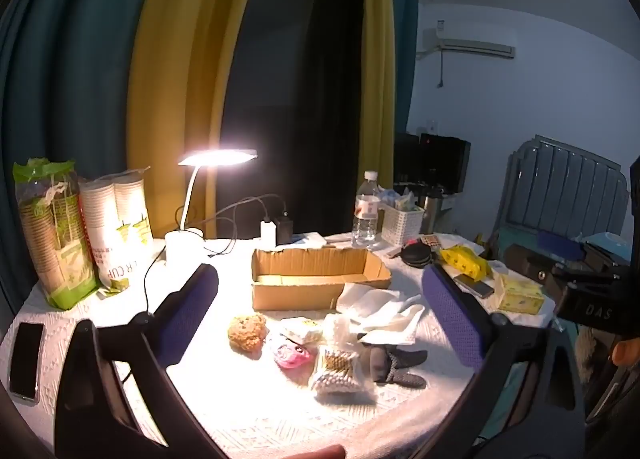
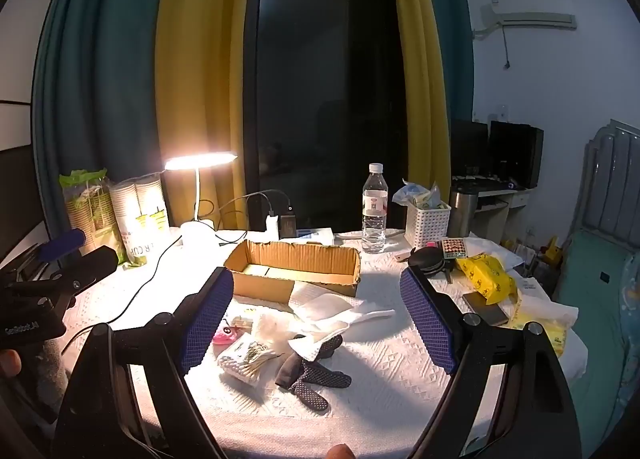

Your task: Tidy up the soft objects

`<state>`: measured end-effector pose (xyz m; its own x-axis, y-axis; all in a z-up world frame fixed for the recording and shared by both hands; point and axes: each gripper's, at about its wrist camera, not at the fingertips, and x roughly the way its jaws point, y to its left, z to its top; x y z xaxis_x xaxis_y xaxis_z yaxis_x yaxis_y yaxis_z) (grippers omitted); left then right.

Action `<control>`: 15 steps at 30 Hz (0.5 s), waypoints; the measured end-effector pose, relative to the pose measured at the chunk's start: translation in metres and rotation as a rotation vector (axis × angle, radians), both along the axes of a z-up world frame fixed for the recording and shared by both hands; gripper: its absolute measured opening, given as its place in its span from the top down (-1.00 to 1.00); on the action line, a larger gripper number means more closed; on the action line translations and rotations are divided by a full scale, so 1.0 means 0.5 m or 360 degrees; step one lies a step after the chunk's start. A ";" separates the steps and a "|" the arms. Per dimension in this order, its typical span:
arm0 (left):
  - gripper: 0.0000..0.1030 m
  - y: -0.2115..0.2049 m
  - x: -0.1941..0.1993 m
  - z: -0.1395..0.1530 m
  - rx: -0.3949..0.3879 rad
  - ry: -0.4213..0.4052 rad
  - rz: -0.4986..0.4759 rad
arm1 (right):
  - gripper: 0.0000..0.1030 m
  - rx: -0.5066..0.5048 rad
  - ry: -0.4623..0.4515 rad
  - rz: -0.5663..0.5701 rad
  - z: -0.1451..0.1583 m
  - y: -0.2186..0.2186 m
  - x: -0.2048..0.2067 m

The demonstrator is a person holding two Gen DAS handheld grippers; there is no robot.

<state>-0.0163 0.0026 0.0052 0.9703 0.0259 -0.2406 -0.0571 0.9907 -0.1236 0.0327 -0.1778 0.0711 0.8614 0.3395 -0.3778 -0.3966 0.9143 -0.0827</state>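
Lamp-lit bench (image 2: pixel 400 359) under white cloth: soft objects are lying in a near pile before the cardboard box (image 2: pixel 296 265). Left hand-held gripper (image 1: pixel 320 311) and right hand-held gripper (image 2: pixel 318 317) are hovering wide open, empty. Likely best: taking the dark socks (image 2: pixel 312 375) singly, pinching mid-fabric.

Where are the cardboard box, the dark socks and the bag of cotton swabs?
cardboard box (image 2: pixel 296 259): right wrist view, inner back wall.
dark socks (image 2: pixel 308 377): right wrist view, dotted sole.
bag of cotton swabs (image 1: pixel 335 373): left wrist view, bag's middle.
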 end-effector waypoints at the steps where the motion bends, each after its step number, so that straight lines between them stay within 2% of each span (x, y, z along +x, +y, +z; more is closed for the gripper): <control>1: -0.99 0.000 -0.001 -0.002 -0.0001 0.0000 0.0001 | -0.70 0.0003 0.0004 -0.0001 -0.002 -0.002 0.000; 15: -0.99 0.001 0.001 -0.004 -0.0001 0.0000 -0.0004 | -0.70 0.0000 0.0001 -0.0003 -0.002 0.000 0.000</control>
<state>-0.0157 0.0030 0.0031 0.9704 0.0234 -0.2405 -0.0547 0.9907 -0.1243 0.0329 -0.1777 0.0703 0.8617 0.3378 -0.3787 -0.3949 0.9150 -0.0824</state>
